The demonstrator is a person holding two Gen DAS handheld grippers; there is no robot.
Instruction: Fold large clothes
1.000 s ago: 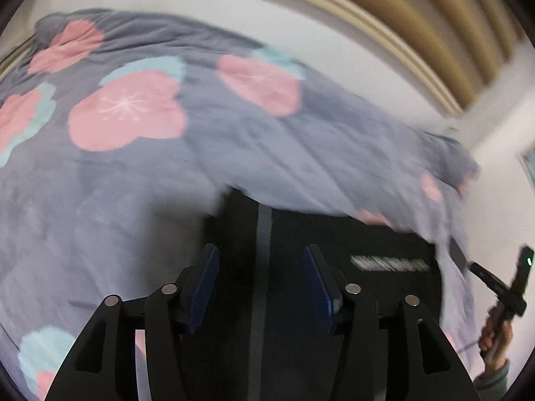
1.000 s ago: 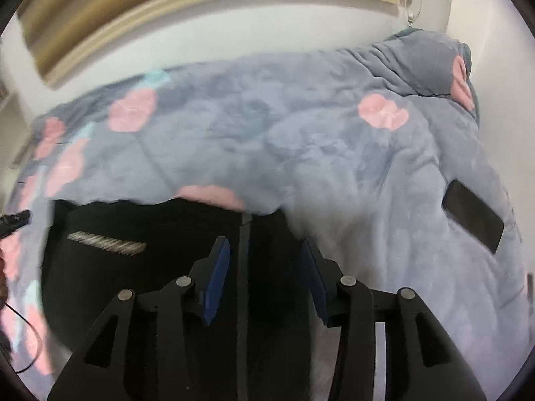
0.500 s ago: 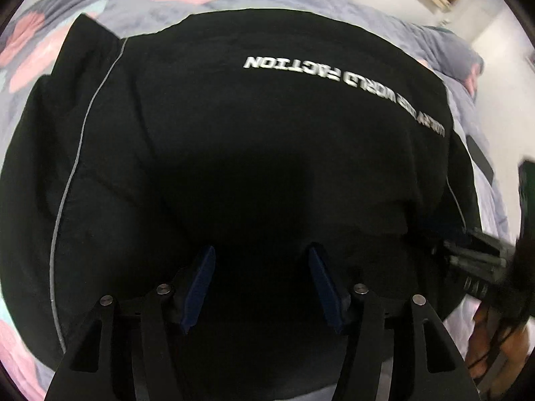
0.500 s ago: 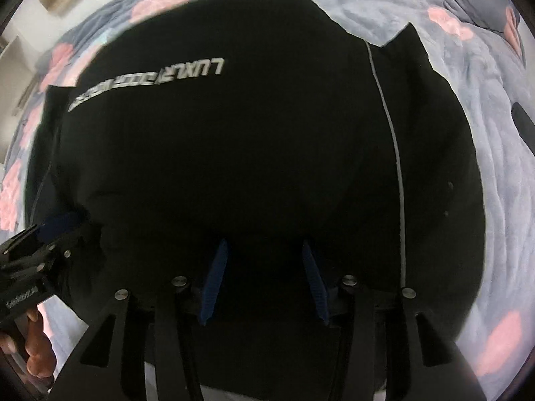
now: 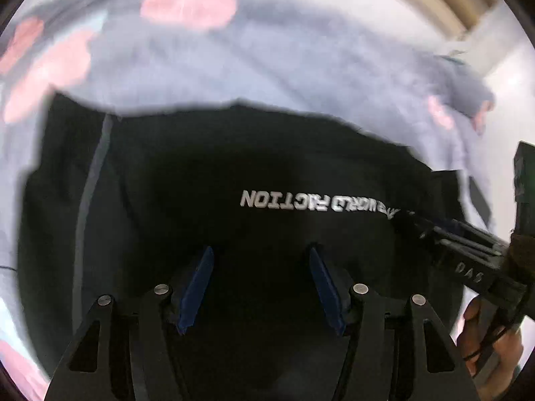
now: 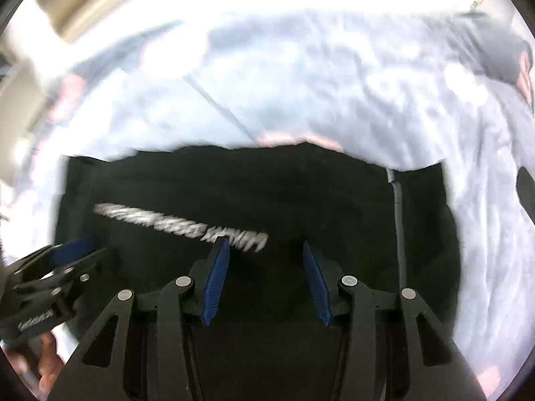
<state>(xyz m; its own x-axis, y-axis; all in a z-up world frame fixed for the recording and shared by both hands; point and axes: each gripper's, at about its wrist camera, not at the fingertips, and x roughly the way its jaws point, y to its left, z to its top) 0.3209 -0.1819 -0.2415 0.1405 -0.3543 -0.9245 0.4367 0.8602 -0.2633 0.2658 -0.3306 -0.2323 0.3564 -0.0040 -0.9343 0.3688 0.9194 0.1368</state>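
Note:
A black garment [image 5: 267,153] with white lettering [image 5: 301,200] and a thin grey stripe [image 5: 90,180] lies spread on a grey blanket with pink flowers. My left gripper [image 5: 260,250] hangs over its near part and points steeply down. Its blue pads stand apart with their inner faces bare. In the right wrist view the same garment [image 6: 267,180] fills the lower half, with the lettering [image 6: 180,222] blurred. My right gripper [image 6: 264,242] is open above it in the same way. Each gripper also shows in the other's view, the right gripper [image 5: 468,244] and the left gripper [image 6: 77,250].
The blanket [image 6: 301,83] covers the bed beyond the garment. A dark flat object [image 6: 526,193] lies on it at the right. A pale wall and a beige band [image 6: 100,0] run behind. A person's hand [image 5: 485,341] holds the right gripper's handle.
Half a second ago the garment filled both views. Now its far edge sits lower and the blanket shows above it again. Both pairs of pads look as wide apart as before.

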